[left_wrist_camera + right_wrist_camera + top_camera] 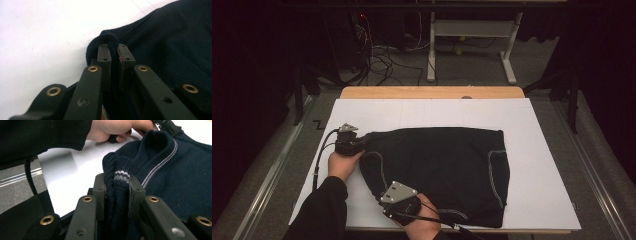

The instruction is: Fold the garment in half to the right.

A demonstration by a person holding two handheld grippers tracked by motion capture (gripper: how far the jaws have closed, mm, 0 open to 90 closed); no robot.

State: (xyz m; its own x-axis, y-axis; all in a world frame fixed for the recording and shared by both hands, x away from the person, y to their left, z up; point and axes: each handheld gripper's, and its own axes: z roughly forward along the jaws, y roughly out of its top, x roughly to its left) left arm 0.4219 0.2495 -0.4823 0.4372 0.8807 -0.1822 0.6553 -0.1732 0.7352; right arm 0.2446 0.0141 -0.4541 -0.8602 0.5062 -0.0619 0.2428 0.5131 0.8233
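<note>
A dark navy sweater (pixel 437 167) with pale stripe trim lies folded on a white sheet (pixel 542 165) covering the table. My left gripper (pixel 357 145) is shut on the sweater's left upper edge; in the left gripper view a roll of navy cloth (pixel 110 40) is pinched at the gripper (pixel 114 50). My right gripper (pixel 384 192) holds the near left edge. In the right gripper view its gripper (pixel 117 185) clamps a bunched ribbed hem (pixel 117 195) with a grey stripe.
The white sheet leaves bare margins to the right of the sweater and behind it. A strip of wooden tabletop (pixel 432 92) shows at the far edge. Beyond it stand a desk frame (pixel 472 30) and loose cables (pixel 382 60) on the floor.
</note>
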